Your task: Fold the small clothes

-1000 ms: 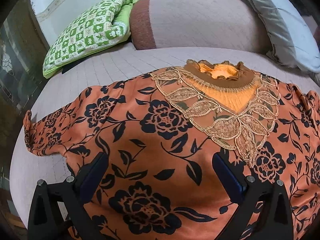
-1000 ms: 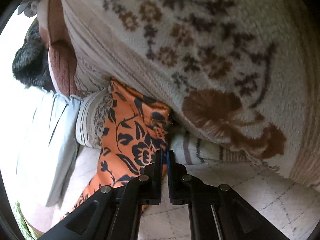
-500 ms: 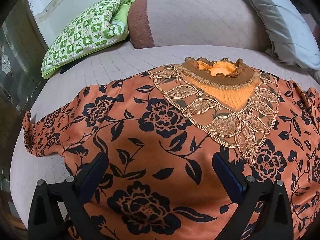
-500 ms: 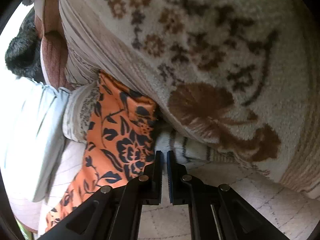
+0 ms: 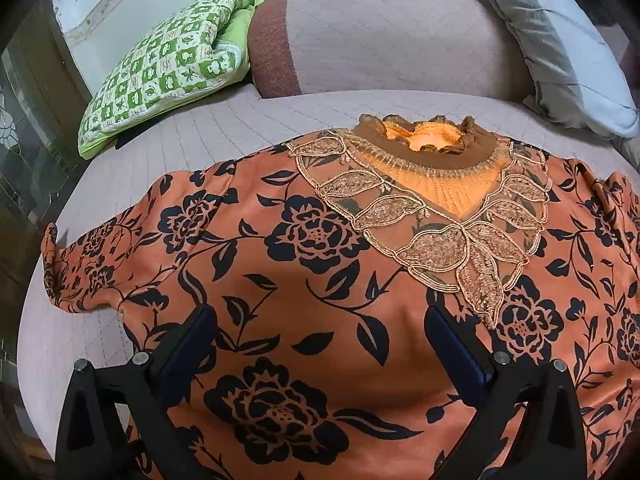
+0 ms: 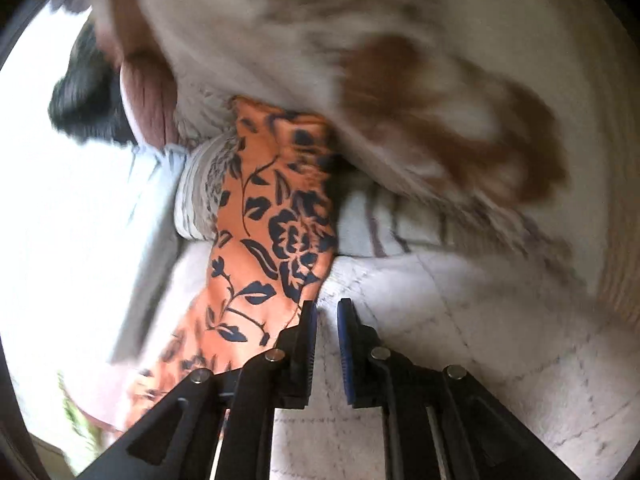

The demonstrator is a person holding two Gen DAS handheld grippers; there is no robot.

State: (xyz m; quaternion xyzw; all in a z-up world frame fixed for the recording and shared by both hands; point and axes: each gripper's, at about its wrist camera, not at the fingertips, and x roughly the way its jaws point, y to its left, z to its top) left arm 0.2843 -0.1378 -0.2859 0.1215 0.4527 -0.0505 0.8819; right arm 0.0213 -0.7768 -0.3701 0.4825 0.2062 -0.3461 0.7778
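The orange floral blouse (image 5: 304, 288) lies spread flat on the quilted bed (image 5: 248, 120). The left gripper (image 5: 320, 344) hovers over it, jaws wide and empty. The right gripper (image 6: 327, 320), jaws just parting slightly, holds nothing beside the blouse's sleeve (image 6: 272, 240).

Legible text, labels, brands, numbers, signs: none found in either view. The orange floral garment (image 5: 304, 320) bears only a black flower print and lace trim, with no tag showing. The green checked cushion (image 5: 168, 64) carries small leaf and flower motifs, no lettering. The cream patterned blanket (image 6: 400, 80) is blurred; no writing can be made out.
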